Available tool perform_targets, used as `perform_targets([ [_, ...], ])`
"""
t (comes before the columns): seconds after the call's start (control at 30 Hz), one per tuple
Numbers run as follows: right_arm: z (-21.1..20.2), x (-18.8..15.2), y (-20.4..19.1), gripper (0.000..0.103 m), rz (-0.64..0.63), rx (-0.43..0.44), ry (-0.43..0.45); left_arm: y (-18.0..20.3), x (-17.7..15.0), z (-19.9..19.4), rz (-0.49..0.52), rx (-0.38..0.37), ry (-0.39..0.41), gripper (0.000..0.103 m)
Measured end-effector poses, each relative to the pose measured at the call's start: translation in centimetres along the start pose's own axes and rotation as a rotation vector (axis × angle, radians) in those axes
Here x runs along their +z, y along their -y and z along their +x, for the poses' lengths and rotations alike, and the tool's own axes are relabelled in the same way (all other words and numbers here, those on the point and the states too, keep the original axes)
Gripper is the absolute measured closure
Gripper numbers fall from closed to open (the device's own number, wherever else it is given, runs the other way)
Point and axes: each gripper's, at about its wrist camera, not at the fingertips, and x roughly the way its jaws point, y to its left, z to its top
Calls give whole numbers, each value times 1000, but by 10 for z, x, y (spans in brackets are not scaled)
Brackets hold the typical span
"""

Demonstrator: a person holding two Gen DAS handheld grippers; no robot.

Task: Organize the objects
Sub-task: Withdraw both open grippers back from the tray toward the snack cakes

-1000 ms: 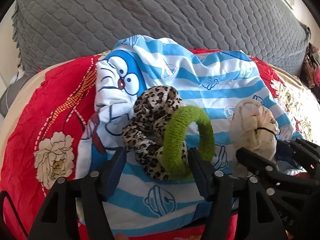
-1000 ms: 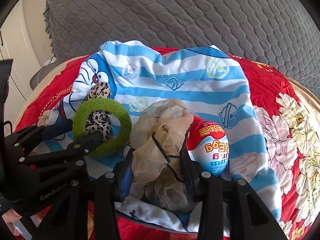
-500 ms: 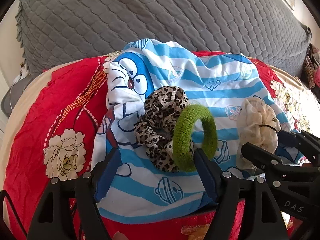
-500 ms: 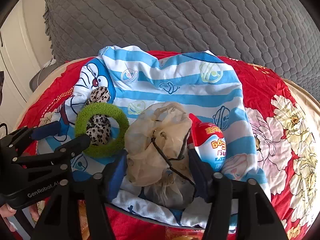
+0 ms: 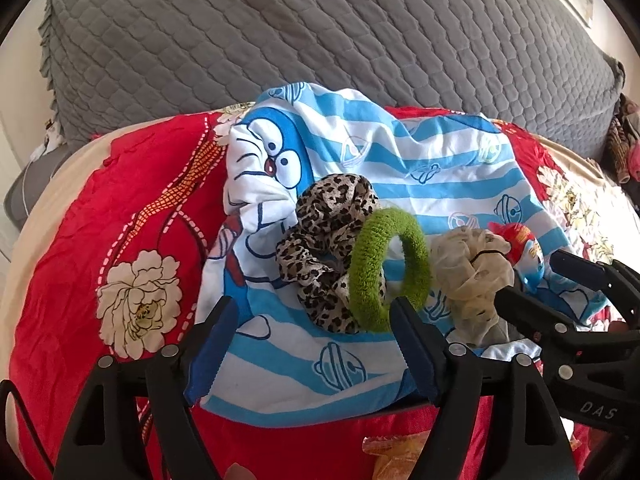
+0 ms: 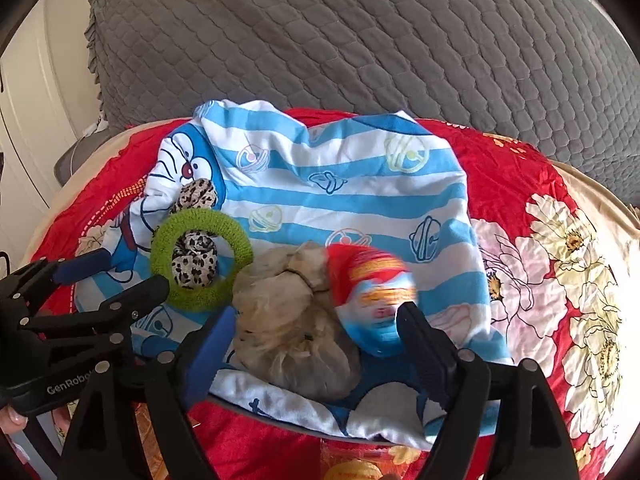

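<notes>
1. Left wrist view: left gripper (image 5: 308, 322) jaws spread wide, pinching nothing, low over the blue-striped cartoon cloth (image 5: 400, 168).
2. Leopard scrunchie (image 5: 328, 252) lies on the cloth; green hair ring (image 5: 390, 268) stands on edge, leaning against the scrunchie, just ahead of the inner jaw.
3. Beige scrunchie (image 5: 468, 276) sits right of the ring; toy egg (image 5: 524, 248) just beside it. Right gripper (image 5: 560, 280) enters from the right.
4. Cloth lies on a red floral bedspread (image 5: 120, 208); grey quilted cover (image 5: 320, 32) behind.
5. Right wrist view: right gripper (image 6: 316, 324) jaws spread, beige scrunchie (image 6: 288, 320) and blurred toy egg (image 6: 372, 300) between them; contact unclear.
6. Green hair ring (image 6: 202, 258) left of these, leopard scrunchie (image 6: 196, 256) seen through it; left gripper (image 6: 104, 276) alongside.
</notes>
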Motion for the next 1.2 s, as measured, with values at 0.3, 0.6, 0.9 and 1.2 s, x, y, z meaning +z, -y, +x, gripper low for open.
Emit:
perform_targets([
  [0.3,-11,-5,6,21,19,7,1,4,-5,-12,14,8,-1,24],
  [0.6,-22,-7,1,21,15,11,5,6,-12,-20,12,11,-14,23],
  [0.9,-32,-10,-4,18,21,25,9,5,-16,-28,6,9,-11,23],
  [1.2,-44,-17,-9,17,8,30,16,6,-21,-36,6,4,-13,23],
])
